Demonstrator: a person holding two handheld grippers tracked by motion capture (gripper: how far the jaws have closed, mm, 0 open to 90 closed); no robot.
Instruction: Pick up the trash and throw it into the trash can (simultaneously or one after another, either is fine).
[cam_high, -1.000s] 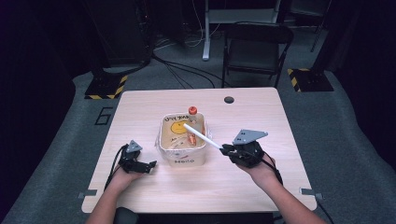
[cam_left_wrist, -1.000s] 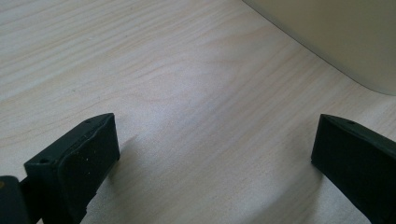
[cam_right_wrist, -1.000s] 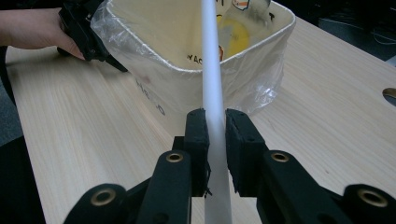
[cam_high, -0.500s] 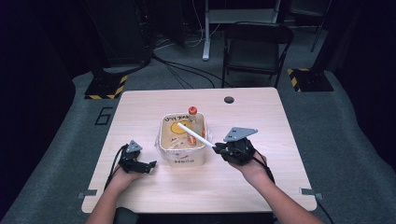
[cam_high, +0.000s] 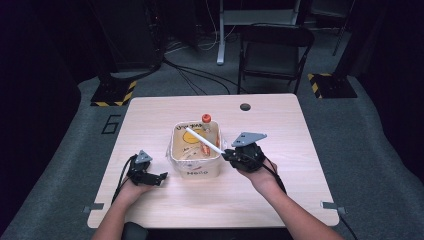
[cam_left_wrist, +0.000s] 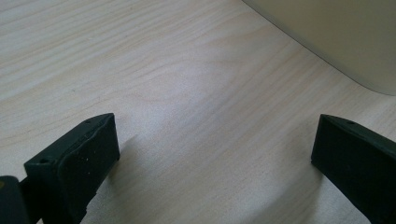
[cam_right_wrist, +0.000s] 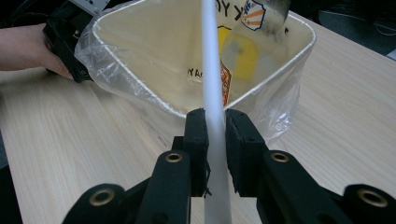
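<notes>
A cream square bin (cam_high: 197, 171) with a clear plastic liner and "Hello" on its front stands mid-table. A clear bottle with an orange cap (cam_high: 206, 118) is at its far side, and yellow and orange items lie inside. My right gripper (cam_high: 227, 154) is at the bin's right rim, shut on a long white stick (cam_high: 202, 139) that slants up-left over the bin. In the right gripper view the jaws (cam_right_wrist: 215, 126) clamp the stick (cam_right_wrist: 210, 56) in front of the bin's rim (cam_right_wrist: 140, 91). My left gripper (cam_high: 161, 177) rests on the table left of the bin, open (cam_left_wrist: 215, 158) and holding nothing.
The bin's wall (cam_left_wrist: 336, 37) is close ahead of the left jaws. A round cable hole (cam_high: 245, 106) sits near the table's far edge. A black chair (cam_high: 272, 50) stands behind the wooden table (cam_high: 280, 195), and cables run across the floor.
My right gripper has moved left, up to the bin's right rim, carrying the white stick further over the bin. The left gripper has stayed put.
</notes>
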